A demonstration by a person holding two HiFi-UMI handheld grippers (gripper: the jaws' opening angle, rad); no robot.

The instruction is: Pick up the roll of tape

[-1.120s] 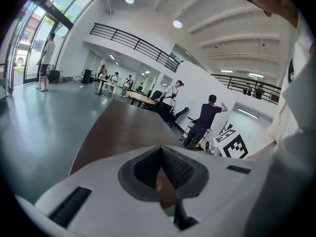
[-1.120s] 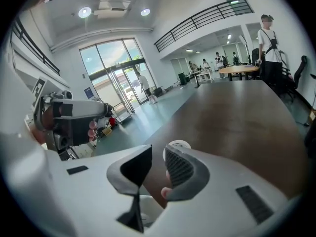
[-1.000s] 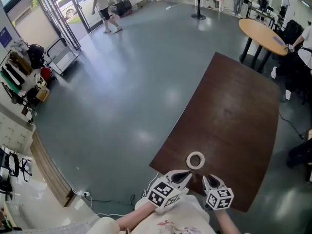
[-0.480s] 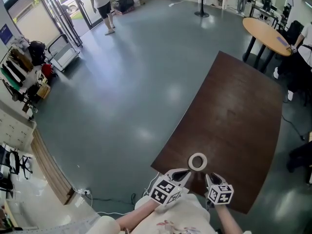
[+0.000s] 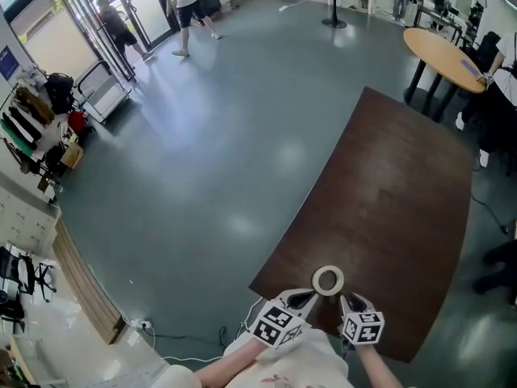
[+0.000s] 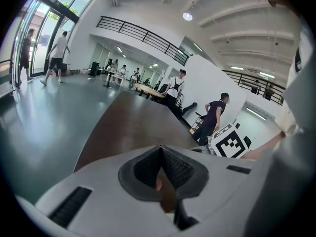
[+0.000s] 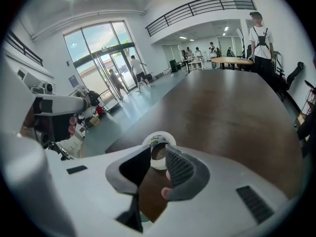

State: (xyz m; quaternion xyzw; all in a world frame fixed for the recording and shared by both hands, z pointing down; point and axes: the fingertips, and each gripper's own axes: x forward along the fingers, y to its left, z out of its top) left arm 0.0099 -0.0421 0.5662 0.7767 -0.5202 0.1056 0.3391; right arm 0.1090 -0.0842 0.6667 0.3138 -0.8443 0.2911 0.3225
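Note:
A white roll of tape (image 5: 328, 280) lies flat near the near corner of the dark brown table (image 5: 388, 192). My left gripper (image 5: 306, 299) sits just left of the roll and short of it. In the left gripper view its pads (image 6: 160, 148) meet at the tip with nothing between them. My right gripper (image 5: 348, 303) sits just right of the roll. In the right gripper view it stands open (image 7: 158, 151), and the tape roll (image 7: 159, 143) lies just beyond its fingertips, in line with the gap. Neither gripper touches the roll.
The table's near edge runs just under the grippers, with grey floor (image 5: 218, 152) to the left. A round wooden table (image 5: 440, 55) stands at the far right. People walk by the glass doors (image 5: 121, 23); others stand beyond the table's far end (image 6: 216, 115).
Both grippers have sunk and closed in on the tape roll, so their tips now flank it. The right jaws stand a little wider. People by the doors have walked on.

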